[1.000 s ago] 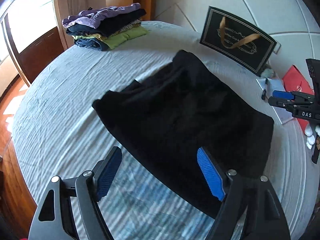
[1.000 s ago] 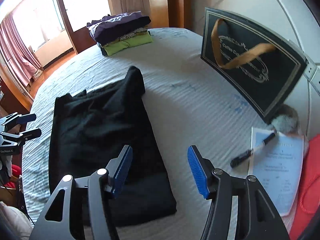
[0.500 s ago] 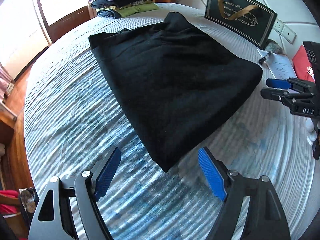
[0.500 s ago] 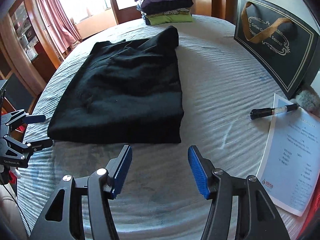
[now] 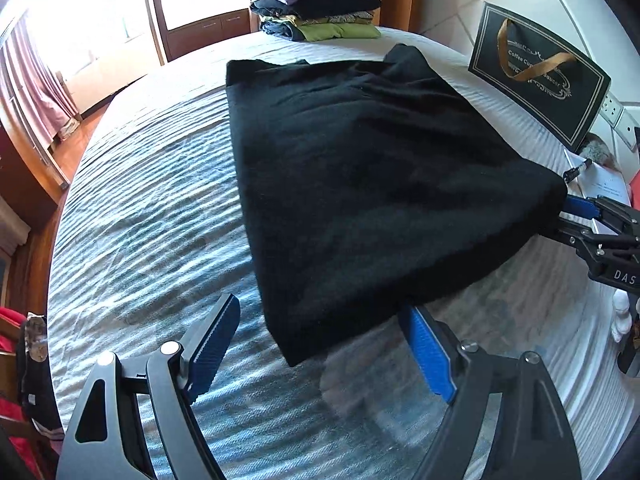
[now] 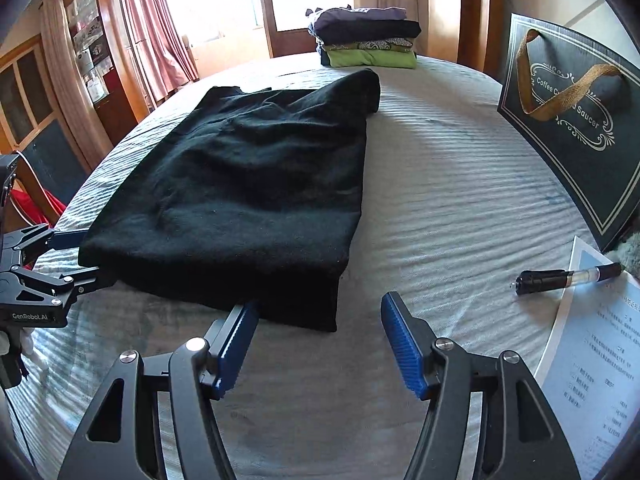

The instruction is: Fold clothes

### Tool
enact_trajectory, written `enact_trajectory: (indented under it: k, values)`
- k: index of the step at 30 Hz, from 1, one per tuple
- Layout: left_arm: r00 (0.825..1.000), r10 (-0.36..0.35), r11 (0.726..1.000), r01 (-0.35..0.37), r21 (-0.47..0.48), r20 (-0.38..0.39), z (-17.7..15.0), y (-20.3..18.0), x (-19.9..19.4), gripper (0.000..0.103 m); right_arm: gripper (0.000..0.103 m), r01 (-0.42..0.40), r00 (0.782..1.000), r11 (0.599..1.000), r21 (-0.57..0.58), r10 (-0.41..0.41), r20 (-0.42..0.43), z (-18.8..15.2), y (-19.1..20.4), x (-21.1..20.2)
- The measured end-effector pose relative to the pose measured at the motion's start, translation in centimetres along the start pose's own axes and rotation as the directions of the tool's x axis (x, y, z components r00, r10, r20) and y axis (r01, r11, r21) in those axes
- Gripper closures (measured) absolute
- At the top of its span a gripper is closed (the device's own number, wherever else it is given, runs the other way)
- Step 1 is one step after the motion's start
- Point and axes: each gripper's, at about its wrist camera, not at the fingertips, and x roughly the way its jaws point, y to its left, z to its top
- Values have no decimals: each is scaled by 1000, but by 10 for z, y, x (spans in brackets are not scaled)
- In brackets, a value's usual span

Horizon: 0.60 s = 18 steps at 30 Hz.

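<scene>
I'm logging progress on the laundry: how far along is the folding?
Done: a stack of folded clothes sits at the bed's far edge. In hand: the black garment lies partly folded; the open left gripper and right gripper straddle its near corners. Left: final folds and stacking.

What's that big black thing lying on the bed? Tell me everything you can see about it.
The black garment is a soft, matte, knit-looking piece of clothing, folded into a long, roughly rectangular shape. It lies flat on the striped bedsheet, slightly rumpled, one far corner bunched up. Its near edge shows stacked layers. The left gripper and right gripper, both open, sit at its two near corners, each with one blue finger tucked at the hem. Nothing grips it yet.
</scene>
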Motion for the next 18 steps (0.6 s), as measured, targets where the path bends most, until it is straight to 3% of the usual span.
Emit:
enact_trajectory:
  k: [6,11,15,18]
  values:
    - [1000,1,999,-1,45,-11,-2,-9,6,20,40,-27,1000,997,-68,28,11,1,11,-2]
    - [999,-5,993,8,114,-33,-1,-10,7,22,42,2,1000,995,-103,-4,-18,1,17,7]
    - [998,-40,984,47,171,-46,5,-12,-2,72,85,9,1000,999,-34,-9,-23,9,18,6]
    - [996,-76,979,82,185,-38,14,-6,-11,86,91,21,1000,999,-41,-22,-22,12,28,0]
